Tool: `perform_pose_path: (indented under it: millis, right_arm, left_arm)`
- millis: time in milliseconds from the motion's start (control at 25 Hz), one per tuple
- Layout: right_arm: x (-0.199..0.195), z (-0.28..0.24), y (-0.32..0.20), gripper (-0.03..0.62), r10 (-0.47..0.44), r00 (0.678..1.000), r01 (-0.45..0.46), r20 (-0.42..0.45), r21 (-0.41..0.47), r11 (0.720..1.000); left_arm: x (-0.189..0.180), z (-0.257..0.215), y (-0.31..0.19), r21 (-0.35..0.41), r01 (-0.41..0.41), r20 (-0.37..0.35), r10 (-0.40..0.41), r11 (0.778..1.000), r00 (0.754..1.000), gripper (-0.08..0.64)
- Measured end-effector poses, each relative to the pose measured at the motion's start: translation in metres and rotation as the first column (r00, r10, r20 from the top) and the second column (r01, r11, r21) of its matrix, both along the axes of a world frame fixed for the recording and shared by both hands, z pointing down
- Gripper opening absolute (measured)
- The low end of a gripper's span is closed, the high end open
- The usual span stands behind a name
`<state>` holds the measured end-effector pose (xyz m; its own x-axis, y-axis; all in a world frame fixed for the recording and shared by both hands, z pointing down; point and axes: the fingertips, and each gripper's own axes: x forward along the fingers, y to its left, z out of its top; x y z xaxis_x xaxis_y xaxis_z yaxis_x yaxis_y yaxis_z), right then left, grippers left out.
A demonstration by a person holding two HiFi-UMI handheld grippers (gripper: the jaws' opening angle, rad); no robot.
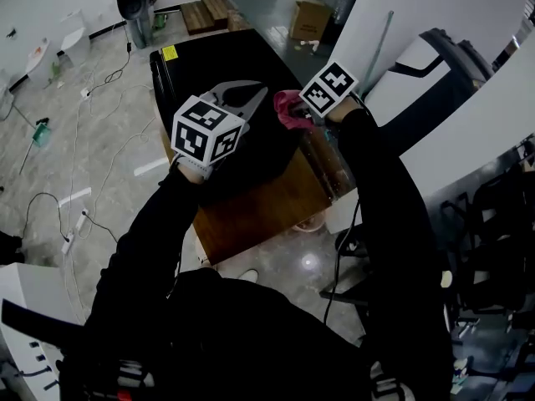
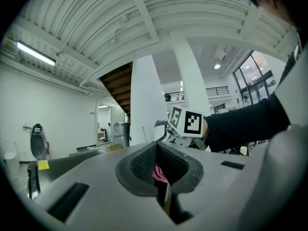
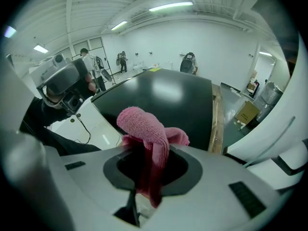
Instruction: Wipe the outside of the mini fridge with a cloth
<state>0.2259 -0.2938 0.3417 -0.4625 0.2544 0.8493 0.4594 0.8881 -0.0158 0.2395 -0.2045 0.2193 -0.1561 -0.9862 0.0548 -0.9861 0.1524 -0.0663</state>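
1. The mini fridge (image 1: 219, 63) is black and is seen from above, so only its glossy top shows. Nothing of its inside can be seen. It has one yellow sticker (image 1: 170, 53) at a far corner.
2. One cardboard box (image 1: 308, 19) stands on the floor beyond the fridge, and its contents are hidden.
3. The fridge stands on a wooden platform (image 1: 261, 211), whose bare boards show on the near side.
4. The right hand-held gripper (image 3: 146, 182) has its jaws clamped on a pink cloth (image 3: 143, 128). The cloth bunches up out of the jaws in a rounded fold and hangs down through them.
5. In the head view the cloth sits over the near right edge of the fridge top (I cannot tell whether it touches the surface).
6. The left hand-held gripper (image 1: 257, 95) has its jaws together with nothing between them. The pink seen through their hollow in the left gripper view is the cloth beyond. This gripper hangs over the fridge top just beside the cloth, pointing at it.
7. Loose cables (image 1: 90, 153) trail over the grey floor to the left, and wooden steps (image 1: 209, 11) lie at the far end, well apart from the fridge.
8. Count: two hand-held grippers (each with one marker cube), one cloth, one fridge, one box.
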Motion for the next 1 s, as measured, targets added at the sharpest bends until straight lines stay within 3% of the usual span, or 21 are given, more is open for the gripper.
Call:
perform_pose_path:
  millis: [80,160,280,400,600,840,920,1000]
  right_arm:
    - [0.012,-0.01,0.012,0.086,-0.018,0.999,0.02,0.051,-0.026,0.999]
    - [0.023,-0.031,0.034,0.086,-0.036,0.984,0.046,0.176,-0.051,0.998]
    - [0.042,-0.056,0.093,0.087,-0.071,0.917,0.104,0.392,-0.064,0.993]
    - [0.061,-0.057,0.163,0.091,-0.092,0.84,0.162,0.534,-0.085,0.983]
    - [0.066,-0.02,0.27,0.092,-0.042,0.755,0.193,0.655,-0.161,0.968]
    - [0.032,0.021,0.394,0.091,0.148,0.702,0.141,0.696,-0.34,0.93]
    - [0.011,0.025,0.432,0.091,0.18,0.689,0.143,0.702,-0.376,0.916]
    - [-0.013,0.024,0.47,0.091,0.201,0.674,0.153,0.711,-0.401,0.903]
  left_arm:
    - [0.006,0.003,0.012,0.012,-0.009,-0.009,0.009,1.0,1.0,0.002]
    - [0.008,0.001,0.027,0.054,-0.022,-0.037,0.024,0.998,0.999,0.002]
    - [0.006,0.0,0.065,0.11,-0.033,-0.041,0.038,0.993,0.998,0.002]
    - [0.007,0.009,0.106,0.117,-0.056,-0.017,0.058,0.992,0.998,0.002]
    - [-0.01,0.046,0.195,0.109,-0.023,0.046,0.019,0.994,0.999,0.002]
    - [-0.051,0.104,0.333,0.087,0.044,-0.032,-0.042,0.995,0.999,0.002]
    - [-0.067,0.121,0.376,0.081,0.05,-0.049,-0.046,0.995,0.998,0.002]
    - [-0.086,0.134,0.42,0.101,0.068,-0.115,-0.056,0.993,0.992,0.002]
